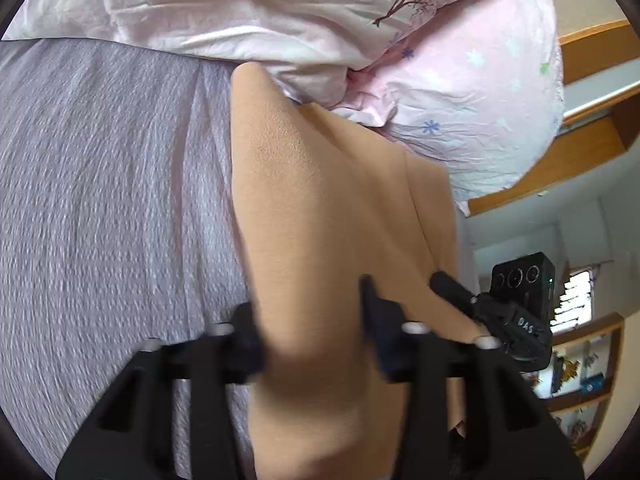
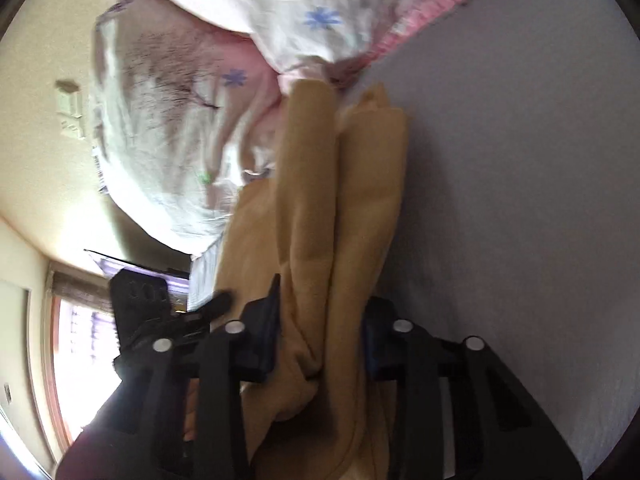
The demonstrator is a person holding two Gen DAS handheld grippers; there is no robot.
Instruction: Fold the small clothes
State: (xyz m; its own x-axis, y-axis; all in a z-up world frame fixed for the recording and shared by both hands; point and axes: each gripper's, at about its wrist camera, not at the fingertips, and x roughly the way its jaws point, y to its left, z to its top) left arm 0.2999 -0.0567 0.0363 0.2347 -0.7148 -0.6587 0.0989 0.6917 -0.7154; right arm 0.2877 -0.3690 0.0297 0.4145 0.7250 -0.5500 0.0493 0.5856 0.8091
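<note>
The soft tan fleece garment hangs bunched and partly folded over a lavender textured bedsheet, its far end reaching up to a crumpled pale pink quilt printed with small flowers and a brown tree. The left gripper has its two black fingers spread around a thick roll of the tan cloth, which fills the gap between them; the fingers press against the fabric on both sides, so it has hold of the garment. In the left wrist view the other gripper's fingertip and its black camera block show just to the right, touching the garment's edge. The right gripper likewise clamps a gathered fold of the same tan fleece garment, with cloth packed between its fingers and trailing below them. From there two long folds of the garment run away toward the pink quilt, side by side, above the lavender bedsheet. A wooden shelf unit stands at the right edge of the left view, and a bright window shows at the left of the right view.
</note>
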